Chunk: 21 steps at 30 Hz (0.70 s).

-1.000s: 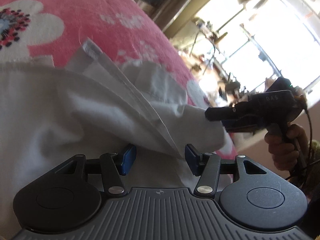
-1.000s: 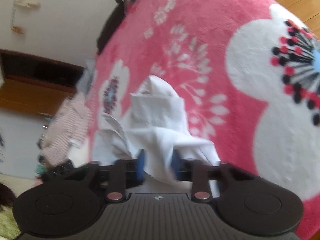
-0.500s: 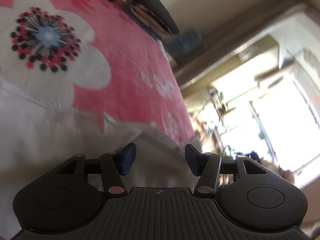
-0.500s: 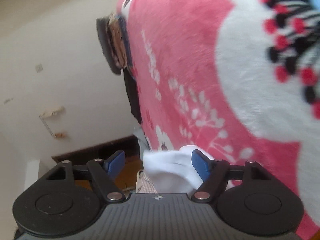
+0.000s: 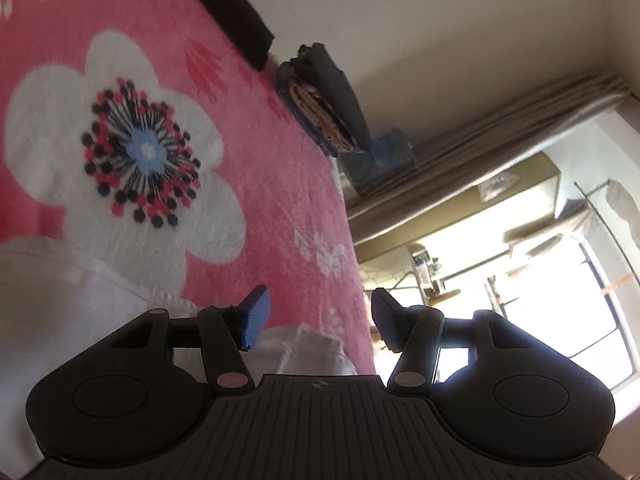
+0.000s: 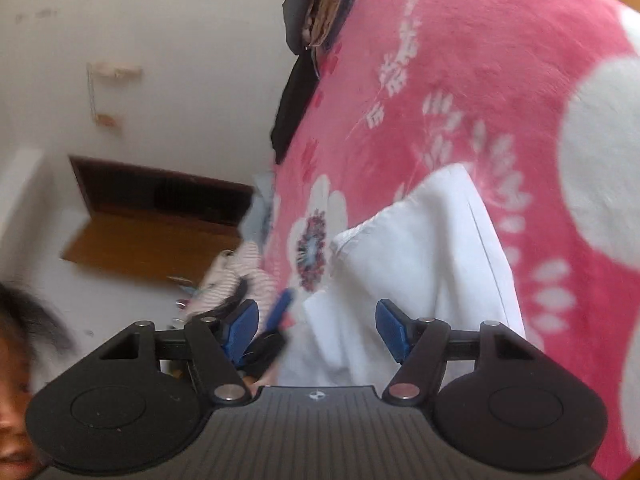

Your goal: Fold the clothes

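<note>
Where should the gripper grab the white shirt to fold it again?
Probably the raised corner of the white shirt, coming in low from the near side with the right gripper. That corner stands up off the pink blanket, so a finger could slide under. The jaws are closing, pressing nothing.

The white garment (image 6: 420,280) is cut off at six o'clock by the gripper body, and the striped clothes (image 6: 236,276) at nine o'clock are blurred and partly hidden.
</note>
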### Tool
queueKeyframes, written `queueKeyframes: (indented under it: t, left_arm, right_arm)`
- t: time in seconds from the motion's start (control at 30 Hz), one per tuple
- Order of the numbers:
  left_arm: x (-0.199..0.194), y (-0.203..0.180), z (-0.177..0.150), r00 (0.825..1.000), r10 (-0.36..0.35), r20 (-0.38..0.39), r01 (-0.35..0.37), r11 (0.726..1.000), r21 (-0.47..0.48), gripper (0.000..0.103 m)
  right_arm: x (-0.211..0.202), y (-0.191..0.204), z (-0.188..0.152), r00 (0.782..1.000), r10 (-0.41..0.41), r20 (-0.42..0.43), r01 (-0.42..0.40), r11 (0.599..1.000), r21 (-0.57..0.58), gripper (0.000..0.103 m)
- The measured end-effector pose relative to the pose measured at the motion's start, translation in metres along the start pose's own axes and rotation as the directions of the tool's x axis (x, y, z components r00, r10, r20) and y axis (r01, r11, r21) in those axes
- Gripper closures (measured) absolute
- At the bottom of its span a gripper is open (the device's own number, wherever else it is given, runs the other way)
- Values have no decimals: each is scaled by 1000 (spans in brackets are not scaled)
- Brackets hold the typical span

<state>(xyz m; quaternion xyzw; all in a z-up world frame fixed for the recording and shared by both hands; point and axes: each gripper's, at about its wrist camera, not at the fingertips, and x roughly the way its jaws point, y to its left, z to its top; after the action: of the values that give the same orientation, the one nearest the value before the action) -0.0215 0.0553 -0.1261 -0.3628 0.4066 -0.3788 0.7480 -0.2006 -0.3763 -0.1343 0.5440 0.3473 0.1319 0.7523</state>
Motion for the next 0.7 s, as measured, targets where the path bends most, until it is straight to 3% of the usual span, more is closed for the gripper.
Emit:
queueKeyframes:
  t: [0.1,0.17,0.27,0.4,0.53,0.7]
  left_arm:
    - [-29,-6,2,1000,22,-22,-20,998,63,41]
    - [-55,-7,1,997,65,-39,-60,991,118,39]
    - [-92,0,-4,987,137,-87,-122,980,157,39]
    - [-137,17,-14,965,225,-133,-207,968,141,39]
    - [-166,39,-26,937,307,-165,-296,951,86,39]
    - [-179,46,-41,926,331,-182,-321,943,83,39]
  right_arm:
    - [-19,3,-3,995,-56,83,58,998,-28,36]
    - [-37,5,-10,985,-135,110,144,987,-77,36]
    - [-69,0,-33,959,-263,103,273,956,-103,37]
    - [-92,-6,-58,931,-359,73,365,923,-119,37]
    - [-85,-10,-65,917,-394,55,397,899,-183,42]
    - [-62,-22,-47,936,-348,52,352,919,-178,43]
